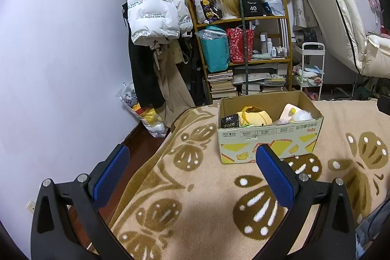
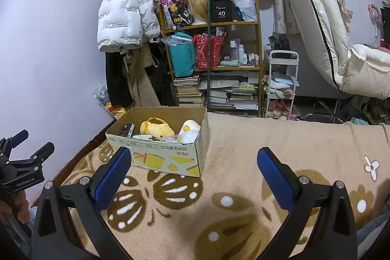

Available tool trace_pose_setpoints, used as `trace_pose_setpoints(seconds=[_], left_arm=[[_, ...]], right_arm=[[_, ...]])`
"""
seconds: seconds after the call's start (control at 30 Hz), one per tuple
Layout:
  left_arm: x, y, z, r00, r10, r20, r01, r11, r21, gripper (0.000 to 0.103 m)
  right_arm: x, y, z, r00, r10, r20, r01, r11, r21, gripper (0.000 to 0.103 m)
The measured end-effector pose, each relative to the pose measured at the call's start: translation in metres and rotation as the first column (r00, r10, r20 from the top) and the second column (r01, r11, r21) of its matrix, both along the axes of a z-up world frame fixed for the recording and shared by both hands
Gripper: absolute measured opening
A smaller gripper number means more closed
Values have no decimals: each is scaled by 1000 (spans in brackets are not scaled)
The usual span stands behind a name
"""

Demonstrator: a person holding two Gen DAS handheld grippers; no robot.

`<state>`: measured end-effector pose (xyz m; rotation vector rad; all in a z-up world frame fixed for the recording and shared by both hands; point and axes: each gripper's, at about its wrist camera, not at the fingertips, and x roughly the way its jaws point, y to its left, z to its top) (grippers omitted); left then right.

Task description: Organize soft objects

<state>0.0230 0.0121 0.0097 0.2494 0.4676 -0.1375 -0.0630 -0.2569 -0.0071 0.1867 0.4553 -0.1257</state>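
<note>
An open cardboard box (image 1: 268, 143) (image 2: 160, 157) stands on a beige blanket with brown flower shapes (image 1: 195, 211) (image 2: 243, 211). Inside lie a yellow plush (image 1: 256, 116) (image 2: 158, 129), a white and pink plush (image 1: 296, 113) (image 2: 189, 132) and a black "Face" tissue pack (image 1: 229, 122) (image 2: 128, 130). My left gripper (image 1: 192, 172) is open and empty, short of the box. It also shows at the left edge of the right wrist view (image 2: 22, 157). My right gripper (image 2: 195, 172) is open and empty, to the right of the box.
A wooden shelf (image 1: 243, 40) (image 2: 214, 48) packed with bags, bottles and books stands behind the bed. A white puffer jacket (image 1: 153, 11) (image 2: 124, 16) hangs at the left. A white cart (image 2: 280, 89) and a cream recliner (image 2: 329, 28) stand at the right.
</note>
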Motion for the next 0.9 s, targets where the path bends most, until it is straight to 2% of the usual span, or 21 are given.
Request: trace_pose_setpoints(seconds=[0.9], left_arm=[[1,-1,-1,1000,4,-2,-4,1000,7,102]], right_arm=[[-3,0,-3,1000,-8,-4,8,1000,27,103]])
